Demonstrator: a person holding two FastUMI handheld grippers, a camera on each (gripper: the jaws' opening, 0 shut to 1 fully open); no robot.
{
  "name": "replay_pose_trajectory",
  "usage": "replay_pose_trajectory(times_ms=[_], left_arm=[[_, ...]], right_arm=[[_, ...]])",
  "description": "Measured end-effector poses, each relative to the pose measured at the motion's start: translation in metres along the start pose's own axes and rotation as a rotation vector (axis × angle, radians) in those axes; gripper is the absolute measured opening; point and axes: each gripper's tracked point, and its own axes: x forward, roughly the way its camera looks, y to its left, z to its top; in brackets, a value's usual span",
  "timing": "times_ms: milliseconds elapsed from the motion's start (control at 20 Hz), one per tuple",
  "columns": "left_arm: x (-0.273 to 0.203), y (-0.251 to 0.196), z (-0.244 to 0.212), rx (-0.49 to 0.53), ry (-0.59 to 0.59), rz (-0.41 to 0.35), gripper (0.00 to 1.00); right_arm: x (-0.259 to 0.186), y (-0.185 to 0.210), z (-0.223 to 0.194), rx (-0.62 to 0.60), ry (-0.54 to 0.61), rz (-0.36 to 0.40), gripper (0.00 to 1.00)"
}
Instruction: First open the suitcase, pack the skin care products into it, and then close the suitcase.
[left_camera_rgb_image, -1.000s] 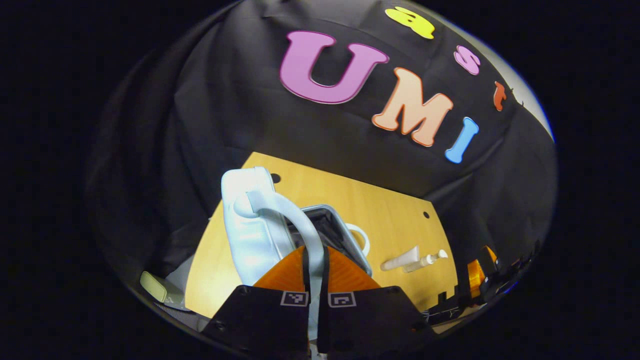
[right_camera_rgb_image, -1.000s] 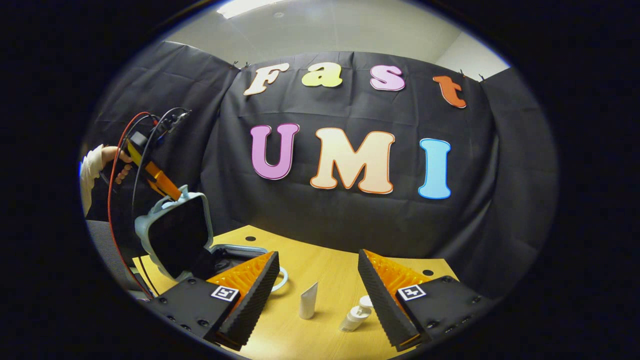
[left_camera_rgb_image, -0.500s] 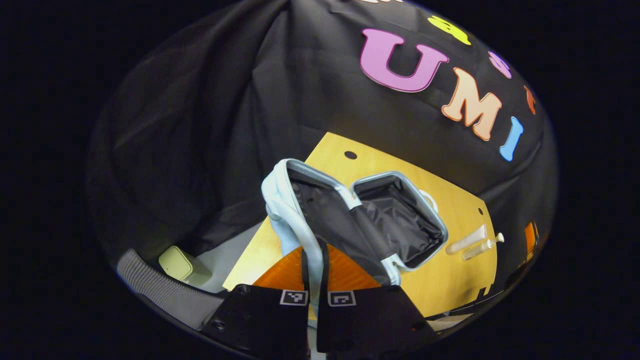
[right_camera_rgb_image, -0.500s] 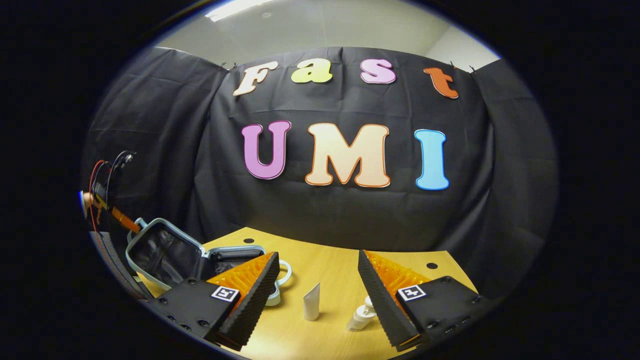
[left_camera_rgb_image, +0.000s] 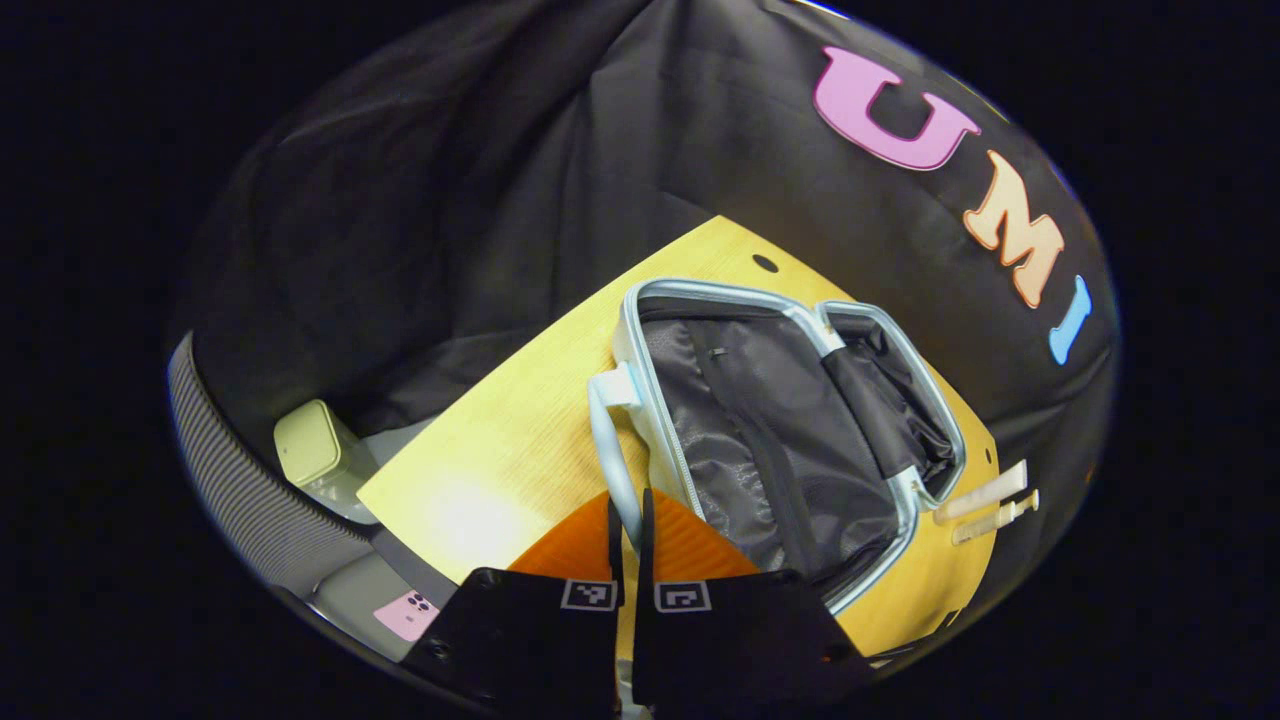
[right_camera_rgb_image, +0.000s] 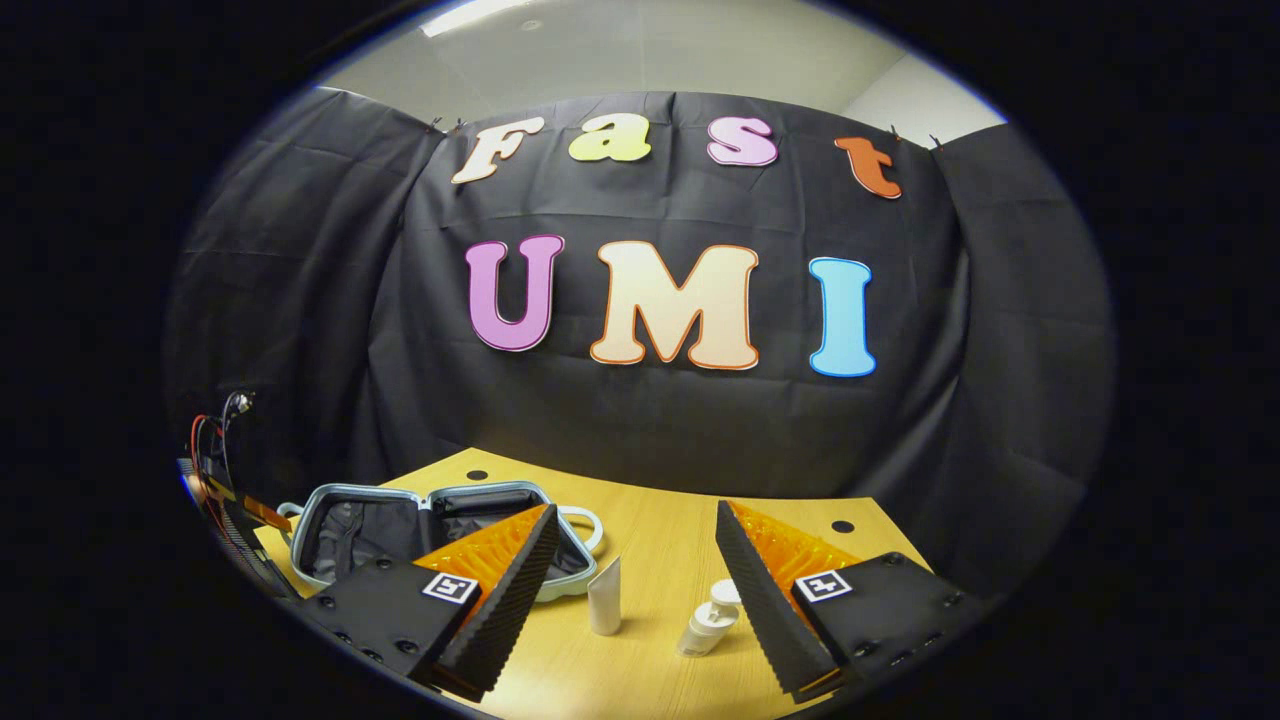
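The pale blue suitcase (left_camera_rgb_image: 640, 330) lies wide open on the wooden table (left_camera_rgb_image: 500, 450), both halves flat with the dark lining up. My left gripper (left_camera_rgb_image: 627, 512) is shut on the lid's pale handle (left_camera_rgb_image: 603, 440) at the near edge. A white tube (left_camera_rgb_image: 985, 488) and a pump bottle (left_camera_rgb_image: 995, 520) lie just beyond the suitcase's right side. In the right gripper view the suitcase (right_camera_rgb_image: 310, 520) is at the left, and the tube (right_camera_rgb_image: 604, 597) and pump bottle (right_camera_rgb_image: 707, 625) lie between the fingers of my right gripper (right_camera_rgb_image: 635, 510), which hangs open above the table.
A pale green box (left_camera_rgb_image: 310, 445) and a pink phone (left_camera_rgb_image: 405, 615) lie below the table's left edge, beside a grey ribbed surface (left_camera_rgb_image: 230, 490). The black cloth wall runs along the table's far edge. The left gripper and its cables (right_camera_rgb_image: 235, 490) sit left of the suitcase.
The left gripper has swung the lid over by its handle from upright down flat onto the table. The right gripper has stayed open and nearly still.
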Motion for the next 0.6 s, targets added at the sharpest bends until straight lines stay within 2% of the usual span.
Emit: replay_pose_trajectory(times_ms=[150,250,300,350,550,600], left_arm=[[0.012,0.002,0.001,-0.034,-0.046,-0.009,0.0],[0.012,0.011,-0.002,-0.043,-0.058,0.02,0.0],[0.01,0.017,-0.003,-0.039,-0.067,0.045,0.07],[0.006,0.018,-0.002,-0.033,-0.081,0.049,0.08],[-0.025,0.015,0.021,0.037,-0.192,0.115,1.0],[-0.032,0.009,0.03,0.064,-0.229,0.127,0.96]], right_arm=[[-0.004,-0.004,-0.004,0.0,0.008,-0.014,1.0],[-0.003,-0.005,-0.01,-0.003,0.018,-0.014,1.0],[-0.003,-0.005,-0.012,-0.004,0.022,-0.014,0.99],[-0.002,-0.006,-0.013,-0.004,0.024,-0.014,0.99],[0.002,-0.014,-0.024,-0.004,0.042,-0.015,0.99],[0.003,-0.017,-0.027,-0.003,0.046,-0.015,0.99]])
